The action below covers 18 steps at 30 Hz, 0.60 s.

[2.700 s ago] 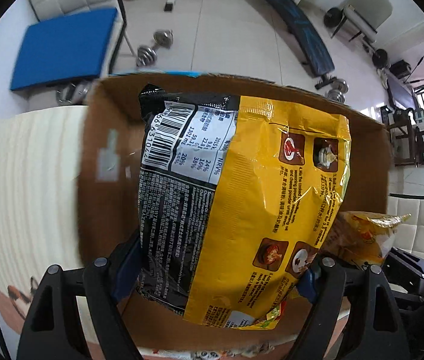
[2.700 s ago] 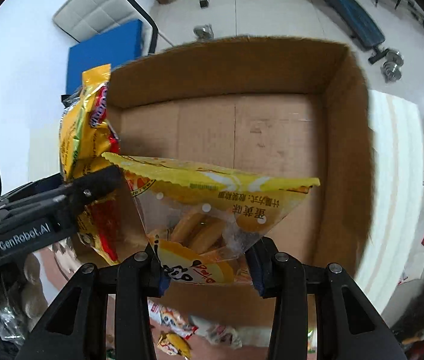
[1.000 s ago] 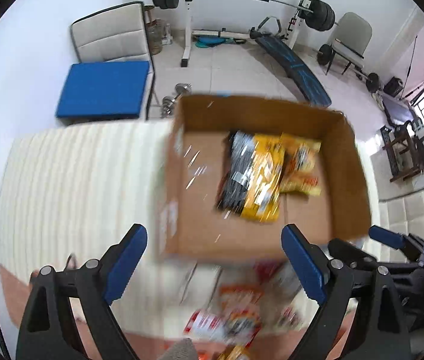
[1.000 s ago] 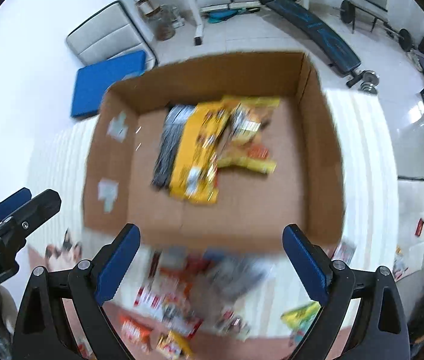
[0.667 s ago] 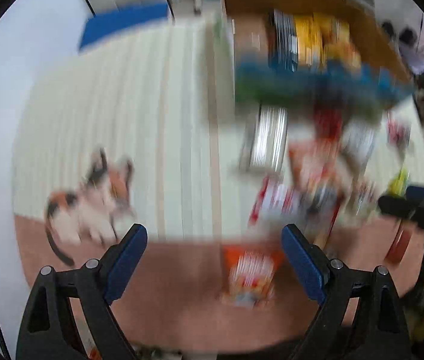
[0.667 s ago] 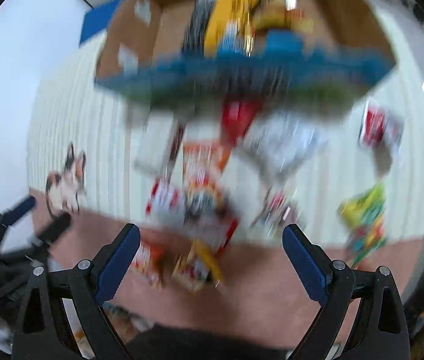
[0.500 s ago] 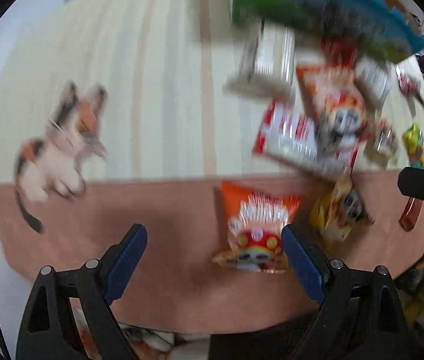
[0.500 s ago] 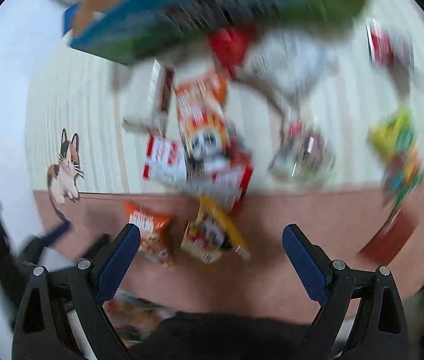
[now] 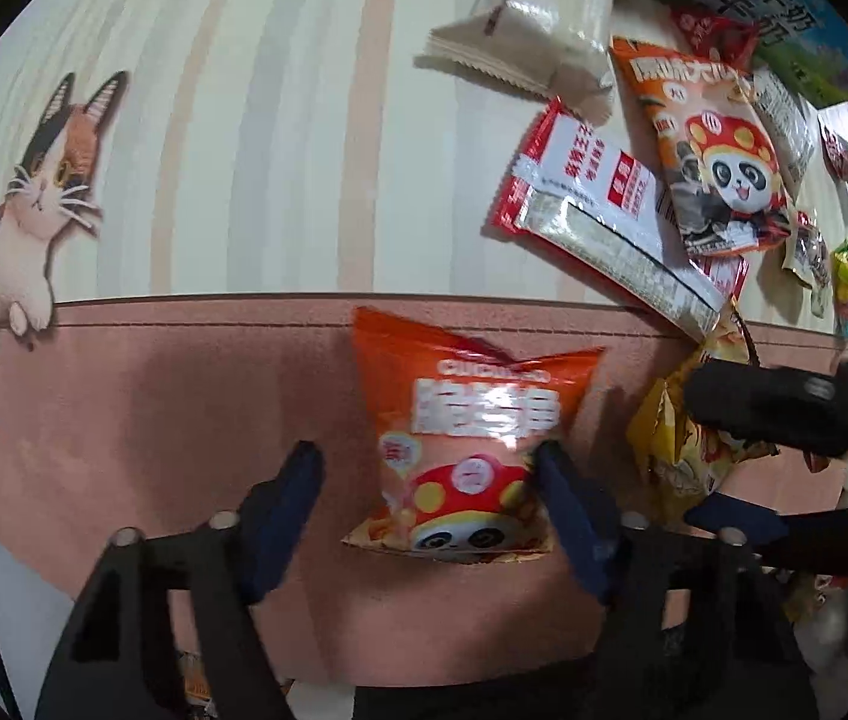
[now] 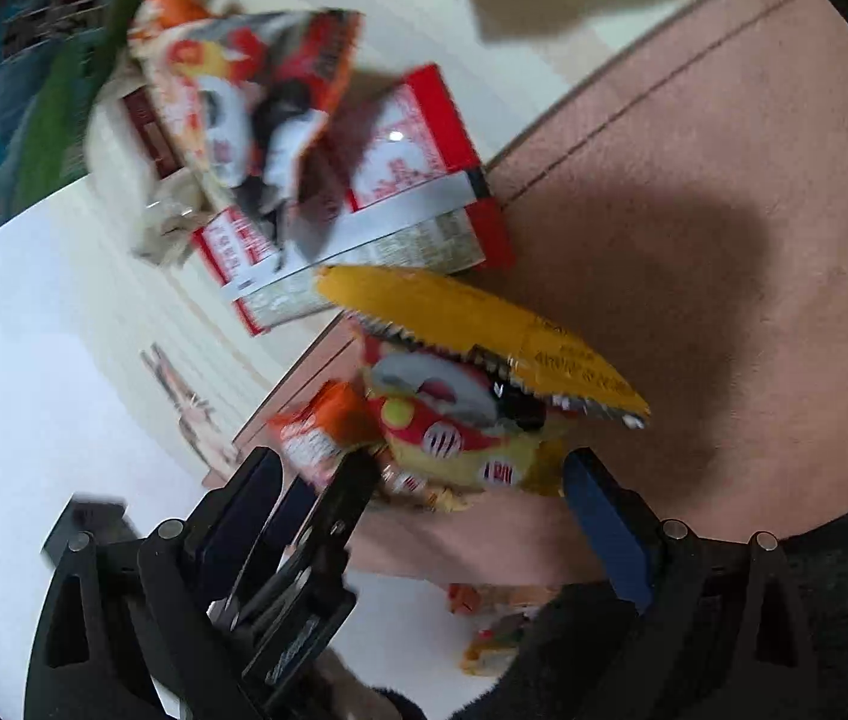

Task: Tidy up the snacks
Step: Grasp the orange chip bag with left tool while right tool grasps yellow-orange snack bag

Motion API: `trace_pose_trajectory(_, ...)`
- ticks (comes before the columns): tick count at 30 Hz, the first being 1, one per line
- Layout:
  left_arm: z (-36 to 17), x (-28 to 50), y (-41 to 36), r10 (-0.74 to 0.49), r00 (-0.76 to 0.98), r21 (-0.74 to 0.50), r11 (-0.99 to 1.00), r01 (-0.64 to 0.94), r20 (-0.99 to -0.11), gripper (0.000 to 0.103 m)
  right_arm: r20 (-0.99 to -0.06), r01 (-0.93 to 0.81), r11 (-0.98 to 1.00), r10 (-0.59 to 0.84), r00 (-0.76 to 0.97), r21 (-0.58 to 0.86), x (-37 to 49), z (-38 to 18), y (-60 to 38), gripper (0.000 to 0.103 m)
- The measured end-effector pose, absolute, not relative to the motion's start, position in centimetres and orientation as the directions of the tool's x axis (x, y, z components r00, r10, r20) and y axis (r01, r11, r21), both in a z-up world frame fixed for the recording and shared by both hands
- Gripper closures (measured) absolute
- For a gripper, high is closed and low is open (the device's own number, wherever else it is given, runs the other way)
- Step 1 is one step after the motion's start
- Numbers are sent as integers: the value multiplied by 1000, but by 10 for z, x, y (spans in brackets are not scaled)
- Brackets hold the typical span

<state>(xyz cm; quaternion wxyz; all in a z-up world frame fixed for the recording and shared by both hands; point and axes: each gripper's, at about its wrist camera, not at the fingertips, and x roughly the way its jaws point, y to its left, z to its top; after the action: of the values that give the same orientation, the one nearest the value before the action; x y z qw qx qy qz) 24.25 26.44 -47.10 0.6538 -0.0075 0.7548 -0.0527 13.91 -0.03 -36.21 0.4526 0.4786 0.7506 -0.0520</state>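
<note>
Grippers both gape wide: left gripper (image 9: 427, 471) straddles the orange bag (image 9: 467, 438), right gripper (image 10: 424, 474) the yellow bag (image 10: 472, 384), near the table's front edge. Best centre each bag, then pinch gently.

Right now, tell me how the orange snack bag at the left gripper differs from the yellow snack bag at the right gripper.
The orange snack bag lies flat, face up, on the pink band of the mat; the yellow snack bag sits tilted, its serrated top edge raised. The orange one is in sharp view between the open fingers of the left gripper; the yellow one is blurred, before the open right gripper. Both show a red cartoon character and neither is gripped.
</note>
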Motion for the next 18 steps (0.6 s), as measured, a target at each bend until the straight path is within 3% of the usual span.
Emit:
trace_pose_trajectory(3, -468, 242, 267, -63, -132, -71, 996, 55, -989, 37, -769, 743, 591, 617, -166, 313, 143, -364, 6, 13)
trace_pose_trajectory(8, -472, 242, 271, -95, -153, -101, 994, 36, -984, 36, -818, 669, 702, 520, -247, 244, 149, -361, 10, 43)
trace_pose_trajectory(18, -494, 228, 265, -117, -208, -123, 992, 16, -971, 37, -943, 140, 988, 112, -313, 70, 180, -331, 32, 42)
